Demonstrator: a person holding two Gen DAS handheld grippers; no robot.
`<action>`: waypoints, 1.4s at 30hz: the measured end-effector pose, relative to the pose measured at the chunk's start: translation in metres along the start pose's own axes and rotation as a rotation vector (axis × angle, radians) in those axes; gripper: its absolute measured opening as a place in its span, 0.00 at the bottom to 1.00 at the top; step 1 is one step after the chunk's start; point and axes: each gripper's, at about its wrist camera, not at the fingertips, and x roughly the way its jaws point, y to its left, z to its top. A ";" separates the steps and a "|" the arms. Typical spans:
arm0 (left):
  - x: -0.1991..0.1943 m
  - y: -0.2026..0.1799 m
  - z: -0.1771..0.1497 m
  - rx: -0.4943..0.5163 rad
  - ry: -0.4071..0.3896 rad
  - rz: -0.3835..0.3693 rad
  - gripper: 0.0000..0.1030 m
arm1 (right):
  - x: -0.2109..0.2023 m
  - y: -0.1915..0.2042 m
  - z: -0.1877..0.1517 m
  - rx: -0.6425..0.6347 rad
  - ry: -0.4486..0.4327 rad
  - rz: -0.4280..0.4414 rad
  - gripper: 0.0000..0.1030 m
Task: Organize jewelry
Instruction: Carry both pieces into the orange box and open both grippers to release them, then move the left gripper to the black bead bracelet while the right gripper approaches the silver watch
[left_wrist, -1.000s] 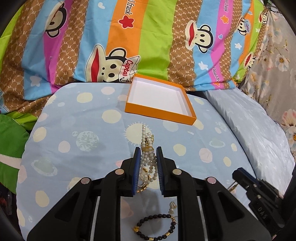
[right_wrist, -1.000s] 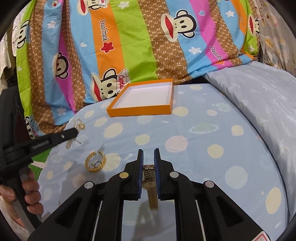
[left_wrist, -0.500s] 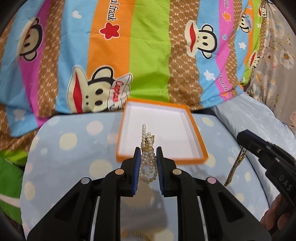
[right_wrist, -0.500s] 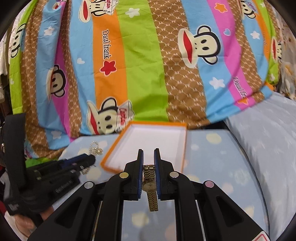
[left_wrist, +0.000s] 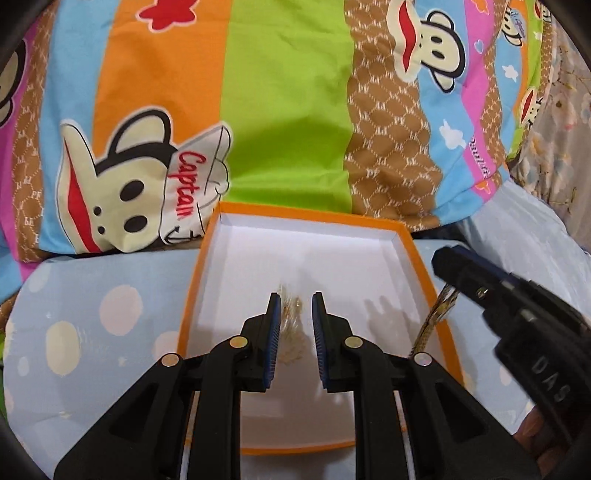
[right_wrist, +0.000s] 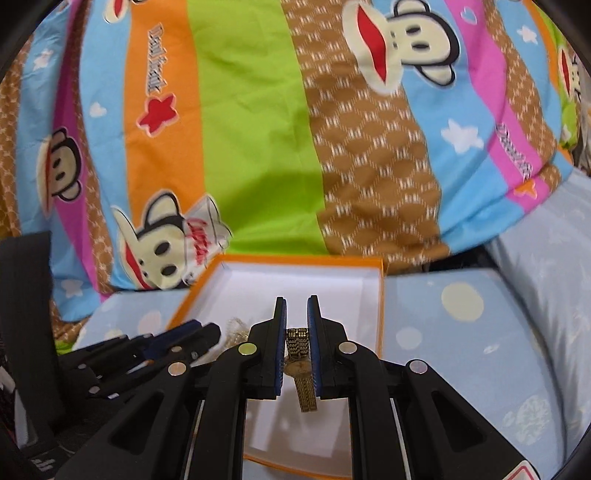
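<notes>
An orange box (left_wrist: 417, 254) with a white inside lies on the spotted blue cloth. My left gripper (left_wrist: 295, 306) is over the box with its jaws apart. A pearl and gold necklace (left_wrist: 291, 332), blurred, is between them and appears to be falling free. My right gripper (right_wrist: 295, 314) is shut on a gold watch (right_wrist: 301, 369), whose band hangs down over the box (right_wrist: 382, 295). The right gripper also shows at the right of the left wrist view (left_wrist: 491, 288), with the watch band (left_wrist: 432, 321) hanging at the box's right rim.
A striped cartoon-monkey quilt (left_wrist: 288, 110) rises right behind the box. The blue spotted cloth (left_wrist: 92, 325) spreads to the left and a pale blue pillow (right_wrist: 546, 295) to the right. The left gripper's body (right_wrist: 147, 354) is close on the left in the right wrist view.
Both grippers moved forward over the orange box. The left jaws opened and the pearl necklace slipped out toward the box floor. The right gripper still holds the watch.
</notes>
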 end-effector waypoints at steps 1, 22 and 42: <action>0.004 0.000 -0.003 0.001 0.009 -0.001 0.16 | 0.005 -0.002 -0.005 0.000 0.019 0.002 0.11; -0.012 0.003 -0.062 0.057 0.127 0.094 0.54 | -0.021 0.000 -0.079 -0.048 0.151 -0.023 0.24; -0.087 -0.021 -0.116 0.061 0.076 0.028 0.61 | -0.127 -0.006 -0.139 -0.036 0.055 -0.008 0.26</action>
